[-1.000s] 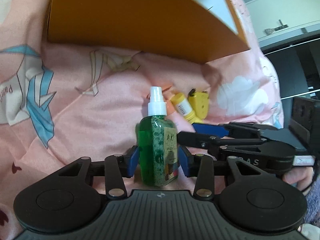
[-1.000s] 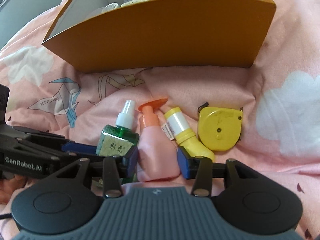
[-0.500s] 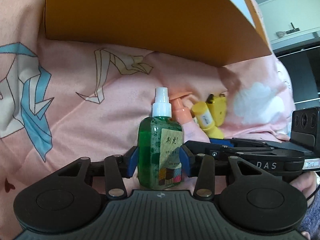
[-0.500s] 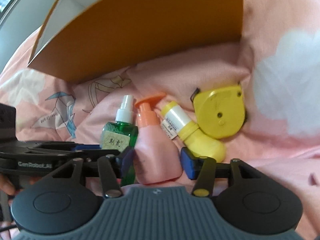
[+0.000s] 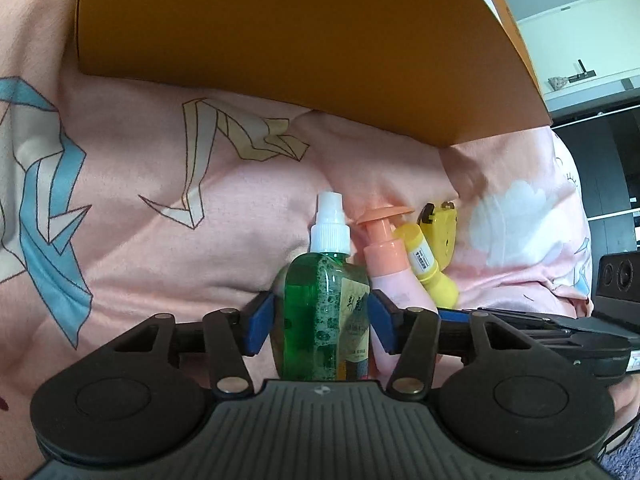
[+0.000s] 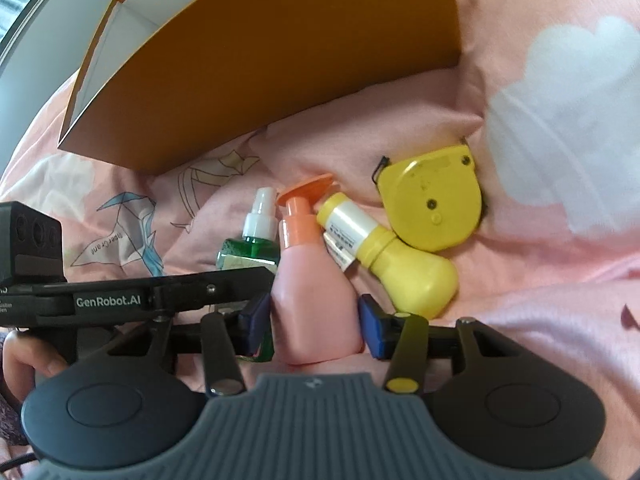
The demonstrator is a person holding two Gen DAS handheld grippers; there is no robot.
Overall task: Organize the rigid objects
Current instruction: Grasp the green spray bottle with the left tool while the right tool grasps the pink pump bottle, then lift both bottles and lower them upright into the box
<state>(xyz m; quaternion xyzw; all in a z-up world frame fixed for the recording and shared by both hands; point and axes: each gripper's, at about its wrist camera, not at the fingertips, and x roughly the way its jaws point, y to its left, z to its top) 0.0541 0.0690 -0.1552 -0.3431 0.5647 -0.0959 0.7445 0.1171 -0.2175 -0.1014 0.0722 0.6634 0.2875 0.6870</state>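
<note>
Blue-padded left tongs (image 5: 320, 318) level, straddling green spray bottle (image 5: 326, 316) on bedspread (image 5: 180, 248)

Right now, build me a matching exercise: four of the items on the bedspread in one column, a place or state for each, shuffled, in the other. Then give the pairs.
Items
1. green spray bottle
2. pink pump bottle
3. yellow bottle
4. yellow tape measure

Places or states
A. between the right gripper fingers
B. flat, farthest right in the row
C. between the left gripper fingers
D. lying tilted between the pump bottle and the tape measure

Pairs: 1-C, 2-A, 3-D, 4-B
</note>
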